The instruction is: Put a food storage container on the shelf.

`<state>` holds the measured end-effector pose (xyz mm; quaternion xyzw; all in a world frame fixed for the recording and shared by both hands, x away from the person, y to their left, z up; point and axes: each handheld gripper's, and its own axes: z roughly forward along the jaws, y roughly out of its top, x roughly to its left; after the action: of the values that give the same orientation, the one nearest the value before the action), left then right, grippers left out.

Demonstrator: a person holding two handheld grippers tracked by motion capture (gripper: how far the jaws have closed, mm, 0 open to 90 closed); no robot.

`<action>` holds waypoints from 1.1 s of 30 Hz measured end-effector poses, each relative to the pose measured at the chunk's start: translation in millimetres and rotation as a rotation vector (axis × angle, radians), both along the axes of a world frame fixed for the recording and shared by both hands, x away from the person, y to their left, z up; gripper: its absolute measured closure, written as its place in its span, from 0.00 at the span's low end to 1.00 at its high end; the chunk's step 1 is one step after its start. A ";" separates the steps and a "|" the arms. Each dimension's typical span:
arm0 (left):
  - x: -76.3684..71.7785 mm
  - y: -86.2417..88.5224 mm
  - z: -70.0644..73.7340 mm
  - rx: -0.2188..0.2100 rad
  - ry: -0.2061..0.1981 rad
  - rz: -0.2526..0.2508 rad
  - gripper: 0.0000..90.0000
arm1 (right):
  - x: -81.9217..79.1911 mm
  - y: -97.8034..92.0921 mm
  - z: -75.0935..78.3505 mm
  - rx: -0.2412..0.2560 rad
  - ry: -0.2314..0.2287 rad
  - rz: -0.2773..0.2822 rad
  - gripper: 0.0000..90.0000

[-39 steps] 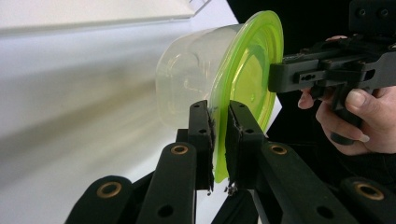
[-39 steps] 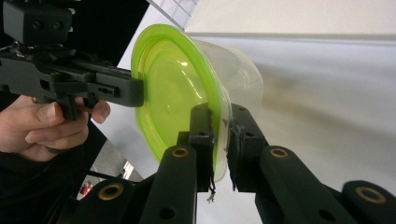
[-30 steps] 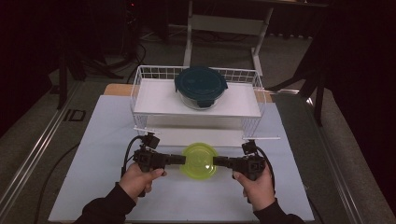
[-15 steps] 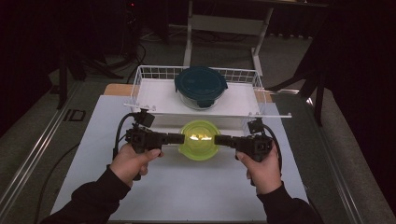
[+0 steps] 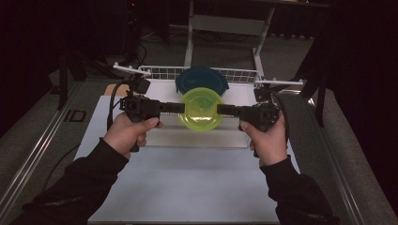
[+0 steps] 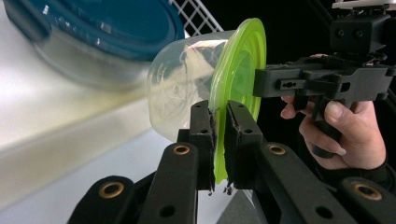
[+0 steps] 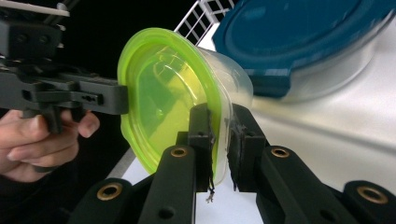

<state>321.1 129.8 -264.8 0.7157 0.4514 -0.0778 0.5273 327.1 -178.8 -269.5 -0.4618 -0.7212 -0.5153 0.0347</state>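
Here the green-lidded container (image 5: 202, 108) hangs at frame centre, just below the wire basket (image 5: 244, 75), each rim side pinched by the left tool (image 5: 180, 108) and right tool (image 5: 220, 110).

The lidded container (image 5: 201, 108) hangs above the desk (image 5: 187, 187), between the left claw (image 5: 180, 108) on its left rim and the right claw (image 5: 220, 110) on its right rim. Behind it, a larger lidded bowl (image 5: 202, 78) sits in the wire basket (image 5: 159, 72) at the desk's far edge.
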 end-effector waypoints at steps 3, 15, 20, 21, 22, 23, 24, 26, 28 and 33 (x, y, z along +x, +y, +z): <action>7.9 -2.8 11.0 0.008 -0.015 0.008 0.91 | 8.5 -0.5 9.8 -0.001 -0.006 -0.015 0.89; 47.3 -16.3 24.1 0.007 -0.008 0.053 0.91 | 44.2 -6.3 27.4 -0.011 -0.008 -0.092 0.89; 62.7 -15.5 21.9 -0.010 0.010 0.068 0.91 | 58.1 -6.0 30.3 -0.017 0.006 -0.102 0.89; 65.4 -15.4 21.3 -0.008 0.013 0.073 0.91 | 60.4 -5.1 30.6 -0.019 0.006 -0.104 0.89; 68.0 -14.7 20.7 -0.011 0.022 0.077 0.91 | 62.9 -4.3 30.7 -0.023 0.009 -0.106 0.89; 69.7 -14.7 20.4 -0.013 0.024 0.087 0.91 | 65.3 -3.7 30.8 -0.024 0.015 -0.106 0.89; 70.9 -15.2 19.9 -0.008 0.022 0.086 0.91 | 67.7 -3.0 30.7 -0.025 0.020 -0.105 0.89; 74.2 -15.4 18.3 -0.010 0.028 0.090 0.91 | 72.3 -2.2 30.5 -0.034 0.029 -0.109 0.89; 77.8 -13.8 17.2 -0.023 0.039 0.094 0.91 | 75.9 -2.7 29.6 -0.020 0.043 -0.114 0.89; 86.4 -11.8 15.7 -0.032 0.040 0.098 0.89 | 82.9 -0.3 31.9 -0.025 0.061 -0.111 0.88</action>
<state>407.5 118.0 -249.1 0.6824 0.4950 -0.0735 0.5328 410.1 -179.1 -237.5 -0.5169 -0.6996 -0.4929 0.0221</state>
